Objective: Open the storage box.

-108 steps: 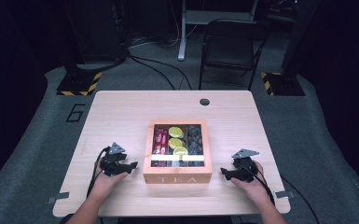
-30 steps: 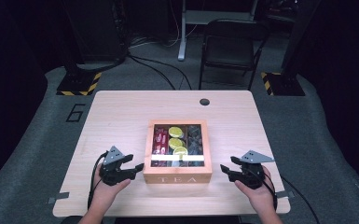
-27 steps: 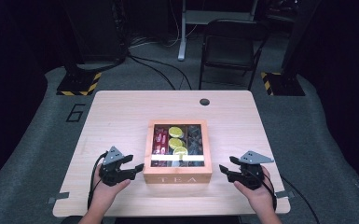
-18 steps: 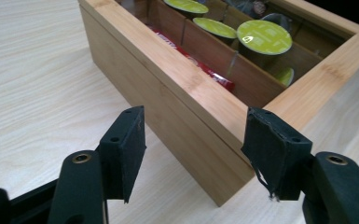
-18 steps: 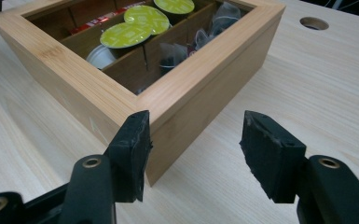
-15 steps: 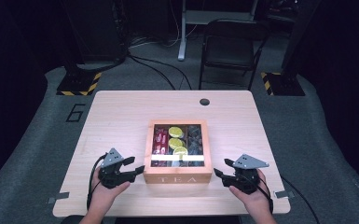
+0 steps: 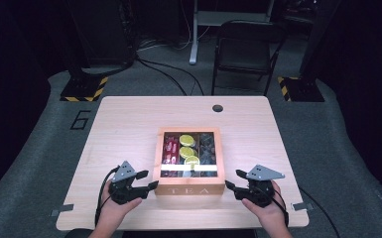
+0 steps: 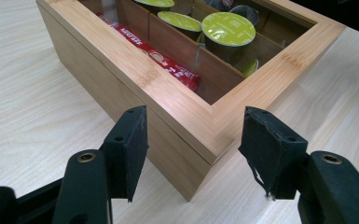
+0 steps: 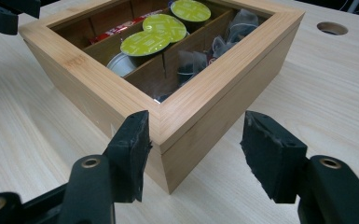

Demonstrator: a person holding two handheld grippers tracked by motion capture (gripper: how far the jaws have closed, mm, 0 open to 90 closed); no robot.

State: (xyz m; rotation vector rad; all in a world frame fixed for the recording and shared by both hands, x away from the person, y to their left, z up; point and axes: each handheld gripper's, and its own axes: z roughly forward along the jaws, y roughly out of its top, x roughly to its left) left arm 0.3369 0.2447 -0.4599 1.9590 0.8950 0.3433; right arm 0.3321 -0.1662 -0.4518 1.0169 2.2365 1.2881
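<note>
A wooden tea box [image 7: 188,189] marked TEA stands mid-table, with green capsules [image 7: 187,140], red sachets [image 7: 171,148] and dark tea bags [image 7: 208,146] showing through its top. My left gripper [image 7: 149,179] is open at the box's front left corner. In the left gripper view that corner of the box [image 8: 177,107] pokes between the jaws of the left gripper [image 8: 196,135], and neither pad presses on it. My right gripper [image 7: 233,179] is open at the front right corner. The box [image 9: 205,88] likewise sits between the jaws of the right gripper [image 9: 196,135].
The light wooden table [image 7: 129,129] has a round cable hole [image 7: 218,107] at its far side. A black chair [image 7: 243,54] and dark stands are on the floor beyond. Both hands rest close to the table's near edge.
The right gripper has slid left toward the box's front right corner. The left gripper has edged slightly closer to the front left corner. The box has not moved.
</note>
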